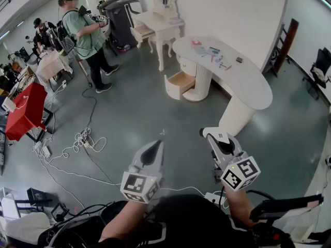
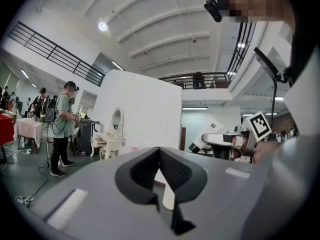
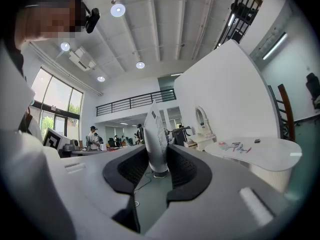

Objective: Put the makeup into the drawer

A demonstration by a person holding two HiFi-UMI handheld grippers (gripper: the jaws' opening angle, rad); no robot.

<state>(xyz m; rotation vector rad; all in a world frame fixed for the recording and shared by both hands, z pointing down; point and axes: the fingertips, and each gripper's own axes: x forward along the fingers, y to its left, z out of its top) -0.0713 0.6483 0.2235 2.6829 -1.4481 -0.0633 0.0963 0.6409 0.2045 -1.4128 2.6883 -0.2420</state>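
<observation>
Several small makeup items (image 1: 220, 58) lie on the curved white table (image 1: 253, 87) far ahead; they also show as small makeup items (image 3: 237, 147) on the white table (image 3: 270, 156) in the right gripper view. Below the tabletop an open wooden drawer (image 1: 181, 84) sticks out of the round pedestal. My right gripper (image 1: 207, 134) is held level in the air, far short of the table, and is shut on a white tube (image 3: 156, 136) that stands upright between its pads, cap end down. My left gripper (image 1: 157, 144) hangs beside it, shut, with nothing in it; its pads (image 2: 152, 166) meet at the tip.
A person (image 1: 85, 30) stands at the back left near a white vanity with a mirror (image 1: 155, 25). A red table (image 1: 26, 110) and loose cables (image 1: 77, 138) lie at the left on the grey floor. A dark chair (image 1: 320, 66) stands at the far right.
</observation>
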